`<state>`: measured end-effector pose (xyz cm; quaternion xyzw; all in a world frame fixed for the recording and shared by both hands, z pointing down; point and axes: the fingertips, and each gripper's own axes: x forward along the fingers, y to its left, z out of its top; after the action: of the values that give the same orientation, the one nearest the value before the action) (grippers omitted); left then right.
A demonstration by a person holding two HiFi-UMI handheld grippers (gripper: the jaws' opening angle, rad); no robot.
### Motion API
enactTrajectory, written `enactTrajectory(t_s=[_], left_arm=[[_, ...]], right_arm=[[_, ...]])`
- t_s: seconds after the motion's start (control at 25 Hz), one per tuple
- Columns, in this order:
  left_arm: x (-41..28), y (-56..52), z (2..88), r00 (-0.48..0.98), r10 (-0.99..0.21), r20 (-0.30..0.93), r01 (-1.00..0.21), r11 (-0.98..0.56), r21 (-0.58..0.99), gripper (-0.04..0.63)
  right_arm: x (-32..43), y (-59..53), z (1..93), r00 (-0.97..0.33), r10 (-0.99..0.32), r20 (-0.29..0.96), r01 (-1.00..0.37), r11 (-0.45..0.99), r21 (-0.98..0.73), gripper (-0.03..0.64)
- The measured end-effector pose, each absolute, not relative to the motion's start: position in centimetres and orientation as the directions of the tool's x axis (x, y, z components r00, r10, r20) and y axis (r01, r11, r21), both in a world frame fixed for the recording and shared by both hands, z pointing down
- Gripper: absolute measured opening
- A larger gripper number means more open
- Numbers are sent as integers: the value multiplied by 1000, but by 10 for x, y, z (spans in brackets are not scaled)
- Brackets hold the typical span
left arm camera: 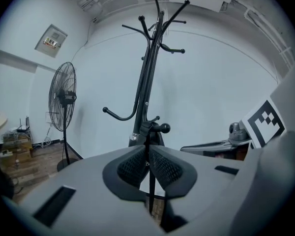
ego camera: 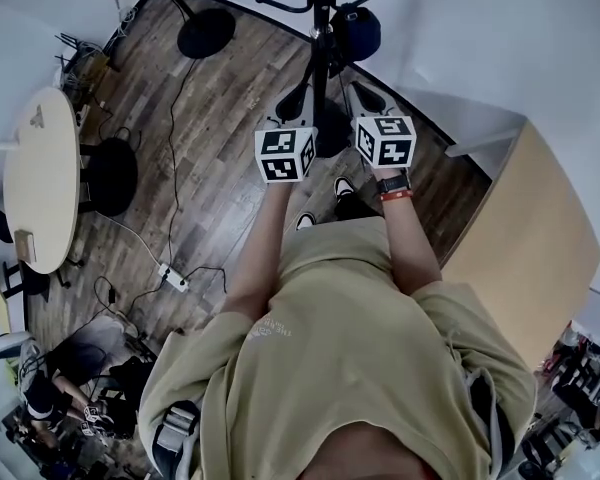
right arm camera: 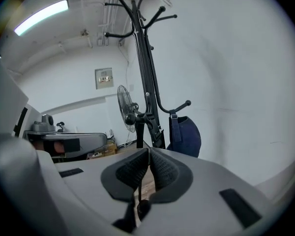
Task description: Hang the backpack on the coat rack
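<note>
A dark blue backpack [ego camera: 358, 30] hangs on the black coat rack [ego camera: 321, 8] close to the white wall. In the right gripper view the backpack [right arm camera: 187, 135] hangs by its strap from a low hook of the coat rack [right arm camera: 146, 73]. A black strap lies over another low hook [left arm camera: 160, 128] of the coat rack [left arm camera: 146, 77]. Both grippers are held side by side a little short of the rack. My left gripper [ego camera: 292, 108] [left arm camera: 148, 162] and my right gripper [ego camera: 368, 98] [right arm camera: 148, 167] have their pads together. Neither holds the backpack.
A standing fan [left arm camera: 64, 97] is left of the rack, its round base [ego camera: 205, 30] on the wooden floor. A round white table [ego camera: 40, 178] and a black stool [ego camera: 110, 173] stand at the left. A wooden cabinet [ego camera: 525, 238] is at the right. A power strip [ego camera: 175, 278] lies on the floor.
</note>
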<state>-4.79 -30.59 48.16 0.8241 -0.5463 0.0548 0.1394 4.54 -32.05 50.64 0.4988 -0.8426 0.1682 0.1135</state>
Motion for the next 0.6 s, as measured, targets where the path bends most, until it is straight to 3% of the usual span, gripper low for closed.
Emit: enactTrajectory(t_s=[0.6], left_arm=[[-64,-268,422,364,-923,127,-930,-354,96,31]], right_arm=[[47,-286,443,-465,-863,201,-885,444,-139,15]])
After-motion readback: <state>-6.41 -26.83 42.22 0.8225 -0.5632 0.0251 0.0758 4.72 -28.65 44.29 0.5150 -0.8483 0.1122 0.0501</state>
